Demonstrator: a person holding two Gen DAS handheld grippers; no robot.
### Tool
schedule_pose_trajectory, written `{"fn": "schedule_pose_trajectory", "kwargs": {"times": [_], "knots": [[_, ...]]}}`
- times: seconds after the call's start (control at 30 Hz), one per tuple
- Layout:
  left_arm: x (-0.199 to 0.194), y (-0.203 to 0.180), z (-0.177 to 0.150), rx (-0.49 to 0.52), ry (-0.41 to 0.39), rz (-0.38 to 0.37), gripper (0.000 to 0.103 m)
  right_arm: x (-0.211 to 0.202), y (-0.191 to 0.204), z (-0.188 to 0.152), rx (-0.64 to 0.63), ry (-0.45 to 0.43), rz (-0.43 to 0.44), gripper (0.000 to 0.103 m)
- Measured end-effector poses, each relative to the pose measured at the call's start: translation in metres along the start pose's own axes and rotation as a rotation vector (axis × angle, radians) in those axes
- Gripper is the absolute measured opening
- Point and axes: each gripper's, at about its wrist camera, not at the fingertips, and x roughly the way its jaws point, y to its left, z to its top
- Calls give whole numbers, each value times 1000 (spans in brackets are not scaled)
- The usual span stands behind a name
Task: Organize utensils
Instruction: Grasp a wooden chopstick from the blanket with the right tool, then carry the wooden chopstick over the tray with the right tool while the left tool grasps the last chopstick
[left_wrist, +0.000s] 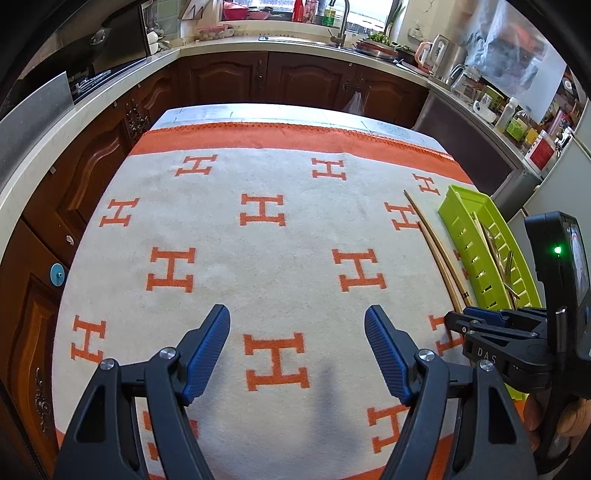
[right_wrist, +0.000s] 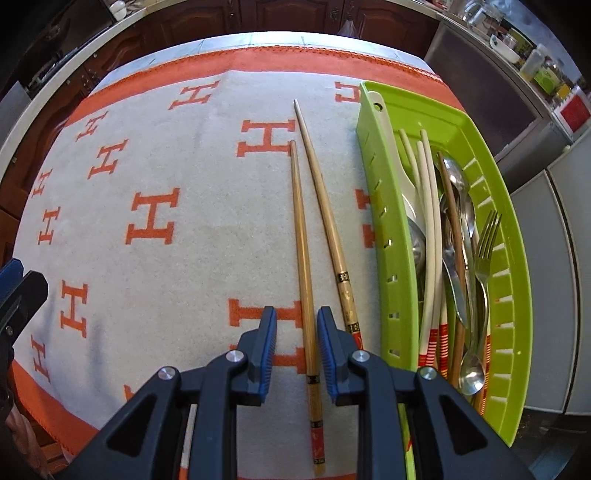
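Observation:
Two wooden chopsticks lie side by side on the H-patterned cloth: a left chopstick and a right chopstick. My right gripper is partly open, its blue pads on either side of the left chopstick's thick end, not closed on it. To the right a green slotted tray holds white chopsticks, spoons, a fork and a white utensil. My left gripper is wide open and empty over the cloth. In the left wrist view the chopsticks, the tray and the right gripper sit at far right.
The table is covered by a grey and orange cloth. Dark wood kitchen cabinets and a counter with a sink, kettle and jars surround it. A steel cabinet stands past the tray. The left gripper's edge shows at far left.

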Motion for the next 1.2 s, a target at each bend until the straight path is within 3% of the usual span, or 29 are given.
{"fn": "schedule_pose_trajectory", "kwargs": {"times": [0.37,0.57,0.67,0.7,1.03,1.2], "knots": [[5,8,-4,-18,19,-10,74,3,-3,17,16,49,82,23],[8,3,-7,-2,38,-26,74,3,4,17,-12,9,104,25],[7,0,-7,10,29,-23,74,2,5,16,-18,-17,135,17],[6,-2,-7,13,30,-22,74,2,5,14,-14,-26,154,7],[10,-17,-2,0,64,-79,74,-8,-20,-6,94,-109,330,6],[18,-43,8,13,83,-123,74,-32,-42,-21,111,-169,366,6]]}}
